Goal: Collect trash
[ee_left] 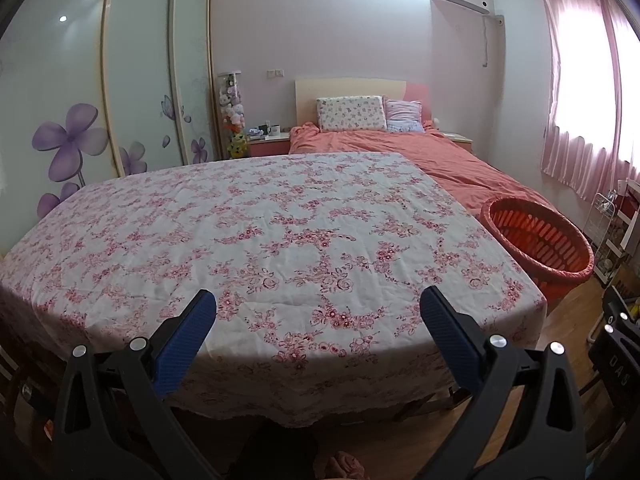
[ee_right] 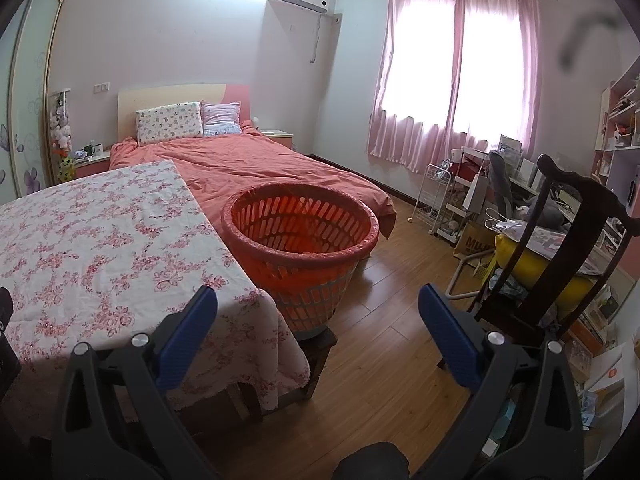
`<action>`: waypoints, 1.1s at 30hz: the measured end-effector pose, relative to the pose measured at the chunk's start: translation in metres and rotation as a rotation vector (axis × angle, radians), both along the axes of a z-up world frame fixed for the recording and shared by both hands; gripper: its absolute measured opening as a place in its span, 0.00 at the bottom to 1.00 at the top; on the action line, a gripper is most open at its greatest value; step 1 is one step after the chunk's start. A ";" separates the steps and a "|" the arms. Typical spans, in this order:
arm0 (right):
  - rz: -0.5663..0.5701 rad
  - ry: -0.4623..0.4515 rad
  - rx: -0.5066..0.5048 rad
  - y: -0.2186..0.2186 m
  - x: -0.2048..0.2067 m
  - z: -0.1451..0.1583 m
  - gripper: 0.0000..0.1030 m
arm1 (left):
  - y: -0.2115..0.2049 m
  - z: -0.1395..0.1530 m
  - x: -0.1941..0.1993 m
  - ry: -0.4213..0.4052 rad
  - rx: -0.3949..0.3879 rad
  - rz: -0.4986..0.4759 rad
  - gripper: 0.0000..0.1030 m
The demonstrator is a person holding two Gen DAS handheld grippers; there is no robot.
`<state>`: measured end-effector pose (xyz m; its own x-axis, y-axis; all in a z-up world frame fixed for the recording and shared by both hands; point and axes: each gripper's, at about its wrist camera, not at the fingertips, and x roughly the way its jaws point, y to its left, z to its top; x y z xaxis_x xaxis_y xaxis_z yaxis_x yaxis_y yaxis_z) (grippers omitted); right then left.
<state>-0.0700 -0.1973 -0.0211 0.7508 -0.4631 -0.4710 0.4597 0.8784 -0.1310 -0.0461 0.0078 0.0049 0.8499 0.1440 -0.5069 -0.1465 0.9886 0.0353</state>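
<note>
Looking along my left gripper (ee_left: 318, 312), I count one table (ee_left: 260, 236) under a flowered cloth, filling the middle of the view, one orange basket (ee_left: 538, 236) at three o'clock just beside the table's right edge, one bed (ee_left: 440, 164) at one o'clock behind both, two pillows (ee_left: 352, 114) against its headboard, and one wardrobe (ee_left: 100, 92) with purple flowers at ten o'clock. My two blue-padded fingers (ee_left: 188, 344) are spread wide, one at seven o'clock and one at five, with nothing between them; they hang over the table's near edge and I cannot tell whether they touch the cloth. I see no loose trash on the tablecloth.

Along my right gripper (ee_right: 318, 312), I count the same single basket (ee_right: 300, 236), now near the centre, slotted, standing on a low dark stool (ee_right: 324, 346) just beside the table (ee_right: 100, 240) at nine o'clock. One bed (ee_right: 248, 168) lies at eleven o'clock, one window with pink curtains (ee_right: 456, 76) at one o'clock, and one dark wooden chair (ee_right: 560, 240) at three o'clock among cluttered shelves. Here too my two fingers (ee_right: 188, 340) stand fully apart and hold nothing; the left one overlaps the table's corner, the right one the floor (ee_right: 400, 280).
</note>
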 end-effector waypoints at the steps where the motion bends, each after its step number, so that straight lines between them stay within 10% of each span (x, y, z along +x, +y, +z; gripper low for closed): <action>1: 0.000 0.000 0.000 0.000 0.000 0.000 0.95 | 0.000 0.000 0.001 0.001 -0.004 0.000 0.97; 33: 0.000 0.004 0.016 -0.001 0.021 -0.004 0.95 | -0.007 0.005 0.017 0.000 -0.043 -0.023 0.97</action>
<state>-0.0495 -0.1987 -0.0255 0.7488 -0.4556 -0.4814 0.4595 0.8803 -0.1183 -0.0286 0.0010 0.0099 0.8526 0.1027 -0.5124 -0.1238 0.9923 -0.0072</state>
